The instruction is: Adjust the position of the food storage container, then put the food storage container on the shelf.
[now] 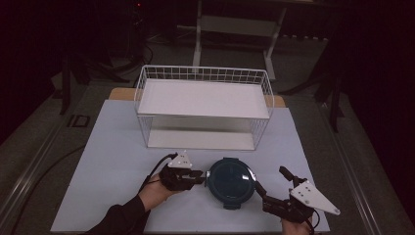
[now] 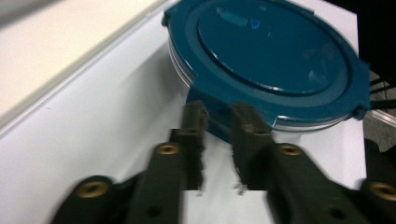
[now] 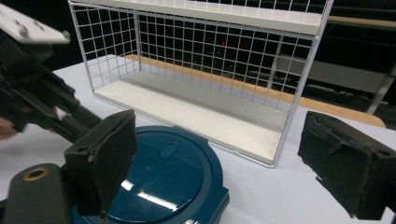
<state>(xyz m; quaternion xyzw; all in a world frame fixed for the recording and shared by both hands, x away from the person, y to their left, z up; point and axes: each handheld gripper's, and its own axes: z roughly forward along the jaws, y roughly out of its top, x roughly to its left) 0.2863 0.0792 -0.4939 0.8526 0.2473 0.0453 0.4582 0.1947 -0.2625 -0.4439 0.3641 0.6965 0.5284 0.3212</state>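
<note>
Right gripper [image 1: 274,188]: jaws spread wide, nothing held, body cut off below.
Left gripper [image 2: 218,122]: jaws narrowly parted at container [image 2: 266,60] edge.
Rack [image 1: 203,105]: well apart.

We've got our left gripper [image 2: 218,116] pointed at a round teal container [image 2: 266,60] with its lid on, sitting on the white table surface [image 2: 93,126]. The two black jaws come up from the bottom with a narrow gap between them, and their tips sit right at the near edge of the container, by one of its lid clips. Can't honestly tell if they touch it. The pads look pretty worn and frayed along the edges.
</note>
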